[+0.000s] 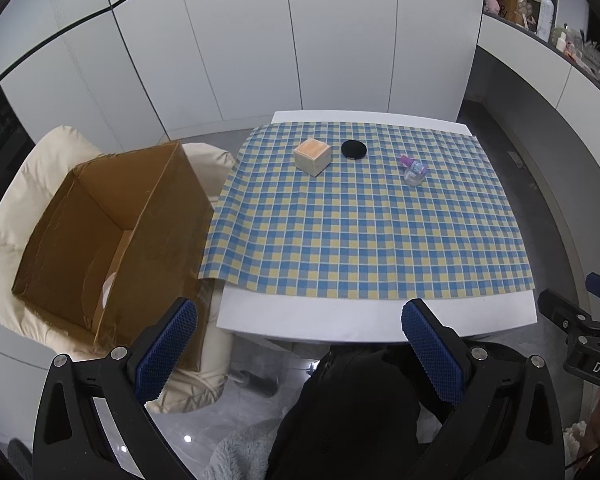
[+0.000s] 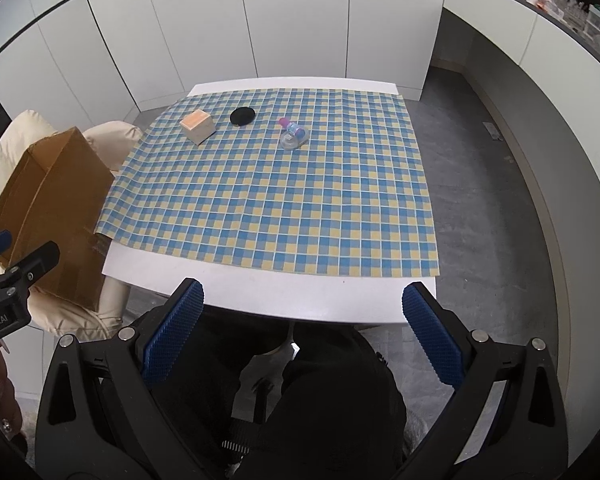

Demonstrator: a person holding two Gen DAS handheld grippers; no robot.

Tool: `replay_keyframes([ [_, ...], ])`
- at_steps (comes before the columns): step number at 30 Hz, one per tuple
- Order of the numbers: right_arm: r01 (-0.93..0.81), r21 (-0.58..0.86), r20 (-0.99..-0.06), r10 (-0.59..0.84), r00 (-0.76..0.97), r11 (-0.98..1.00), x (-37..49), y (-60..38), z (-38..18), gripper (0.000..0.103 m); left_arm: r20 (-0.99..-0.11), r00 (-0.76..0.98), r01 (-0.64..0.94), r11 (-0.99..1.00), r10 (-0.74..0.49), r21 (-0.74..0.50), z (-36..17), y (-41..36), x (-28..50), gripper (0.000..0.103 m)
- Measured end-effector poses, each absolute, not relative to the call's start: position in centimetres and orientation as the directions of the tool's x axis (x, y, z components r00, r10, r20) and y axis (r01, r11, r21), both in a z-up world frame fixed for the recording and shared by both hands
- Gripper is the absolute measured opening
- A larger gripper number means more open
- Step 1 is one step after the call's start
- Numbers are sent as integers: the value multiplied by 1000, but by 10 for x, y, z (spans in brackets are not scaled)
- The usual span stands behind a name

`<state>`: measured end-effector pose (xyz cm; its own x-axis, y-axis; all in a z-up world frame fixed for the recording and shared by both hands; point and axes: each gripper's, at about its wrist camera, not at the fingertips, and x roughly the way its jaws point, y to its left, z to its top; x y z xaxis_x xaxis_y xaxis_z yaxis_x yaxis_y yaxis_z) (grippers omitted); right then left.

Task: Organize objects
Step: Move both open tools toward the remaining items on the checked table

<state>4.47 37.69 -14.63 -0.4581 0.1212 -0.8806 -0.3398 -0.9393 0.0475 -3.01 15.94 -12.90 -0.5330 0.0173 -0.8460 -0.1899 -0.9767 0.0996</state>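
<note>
A small wooden cube with an orange top [image 1: 313, 156] [image 2: 197, 127], a flat black disc [image 1: 353, 149] [image 2: 242, 115] and a clear little bottle with a pink cap [image 1: 413, 169] [image 2: 293, 135], lying on its side, rest at the far side of the blue-and-yellow checked cloth [image 1: 360, 232] [image 2: 276, 200]. An open brown cardboard box [image 1: 112, 236] [image 2: 48, 216] sits on a cream cushioned chair left of the table. My left gripper [image 1: 300, 344] hangs open over the table's near edge. My right gripper [image 2: 302, 330] is open too, held in front of the near edge. Both hold nothing.
The white table [image 1: 340, 320] [image 2: 260, 288] stands before white cabinet doors. A cluttered shelf [image 1: 540, 12] runs along the right wall. A person's dark-clothed lap [image 2: 320, 400] lies below both grippers. Something pale shows inside the box [image 1: 108, 292]. Grey floor lies to the right.
</note>
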Motion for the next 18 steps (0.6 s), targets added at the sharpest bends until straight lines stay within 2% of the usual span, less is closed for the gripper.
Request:
replay_keyframes([
  [18, -345, 49, -901, 107, -420, -937, -54, 410, -200, 101, -846, -532, -153, -979, -31, 132, -177, 177, -125, 102],
])
